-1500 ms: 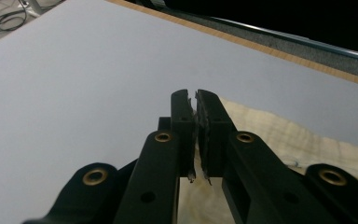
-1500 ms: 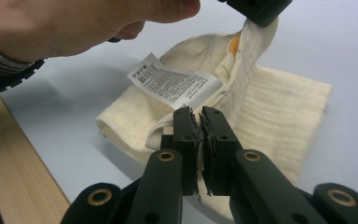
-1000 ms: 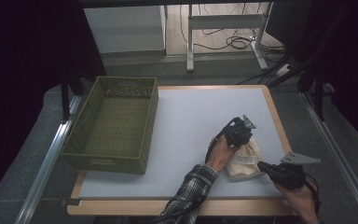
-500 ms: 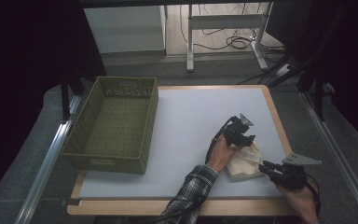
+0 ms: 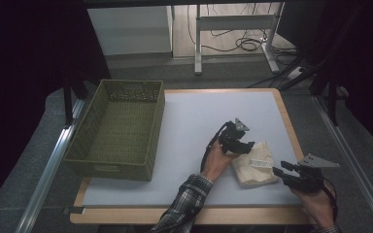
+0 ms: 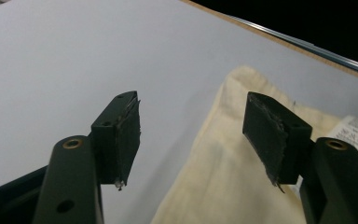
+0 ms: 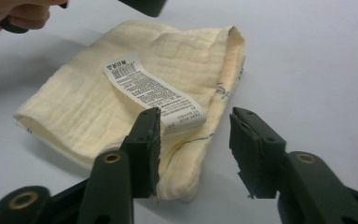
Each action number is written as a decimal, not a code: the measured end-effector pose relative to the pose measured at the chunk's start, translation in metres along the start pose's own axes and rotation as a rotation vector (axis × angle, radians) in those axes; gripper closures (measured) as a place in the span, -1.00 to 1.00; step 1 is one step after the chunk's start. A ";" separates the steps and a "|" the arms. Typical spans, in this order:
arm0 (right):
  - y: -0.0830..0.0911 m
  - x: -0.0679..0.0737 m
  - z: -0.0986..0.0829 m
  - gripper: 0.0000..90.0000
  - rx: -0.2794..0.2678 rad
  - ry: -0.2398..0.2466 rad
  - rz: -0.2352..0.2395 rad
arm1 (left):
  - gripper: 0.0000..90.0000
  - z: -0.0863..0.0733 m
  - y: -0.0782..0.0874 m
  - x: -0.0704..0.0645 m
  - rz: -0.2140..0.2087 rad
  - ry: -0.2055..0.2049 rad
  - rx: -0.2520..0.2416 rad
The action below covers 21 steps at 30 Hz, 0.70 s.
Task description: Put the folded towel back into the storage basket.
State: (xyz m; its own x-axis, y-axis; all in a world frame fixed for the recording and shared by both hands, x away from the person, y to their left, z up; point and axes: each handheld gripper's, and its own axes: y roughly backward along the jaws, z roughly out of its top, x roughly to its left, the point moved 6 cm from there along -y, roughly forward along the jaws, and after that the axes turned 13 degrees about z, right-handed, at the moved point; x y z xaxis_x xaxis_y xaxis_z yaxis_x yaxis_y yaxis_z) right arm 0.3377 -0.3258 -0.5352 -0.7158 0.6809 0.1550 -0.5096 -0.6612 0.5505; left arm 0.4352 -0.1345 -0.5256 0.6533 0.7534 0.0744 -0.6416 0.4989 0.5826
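Note:
A folded cream cloth (image 5: 253, 165) with a white printed label (image 5: 257, 161) lies flat on the white table top near the front right. My left gripper (image 5: 243, 146) hovers over the cloth's far left corner, open, its jaws straddling the cloth's edge (image 6: 214, 154) with nothing pinched. My right gripper (image 5: 277, 171) sits at the cloth's right side, open; in the right gripper view its jaws (image 7: 193, 135) frame the near corner of the cloth (image 7: 135, 112) and the end of the label (image 7: 154, 91).
A green woven basket (image 5: 118, 128) stands at the left of the table (image 5: 194, 111), apart from the cloth. The table's wooden rim (image 5: 291, 131) runs close on the right. Desk legs and cables (image 5: 233, 43) lie on the floor beyond.
My left gripper has dropped lower and a little right onto the cloth's far corner. My right gripper has edged left toward the cloth. The cloth has not moved.

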 end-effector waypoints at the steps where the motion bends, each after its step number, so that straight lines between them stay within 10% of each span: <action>1: -0.001 0.000 0.000 0.15 0.003 -0.001 0.003 | -0.20 -0.004 0.004 0.003 0.002 0.000 0.001; 13: 0.017 -0.002 0.018 0.15 -0.017 0.026 -0.045 | -0.25 -0.027 0.021 0.023 0.031 0.022 0.008; 21: -0.008 -0.004 0.003 0.12 0.054 0.004 -0.023 | -0.30 -0.036 0.015 0.023 0.014 0.041 0.024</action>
State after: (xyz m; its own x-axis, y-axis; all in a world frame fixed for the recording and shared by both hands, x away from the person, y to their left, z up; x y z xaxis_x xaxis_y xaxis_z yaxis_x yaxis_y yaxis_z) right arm 0.3462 -0.3225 -0.5375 -0.7064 0.6941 0.1383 -0.4995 -0.6274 0.5975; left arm 0.4260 -0.0942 -0.5446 0.6271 0.7773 0.0496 -0.6403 0.4782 0.6011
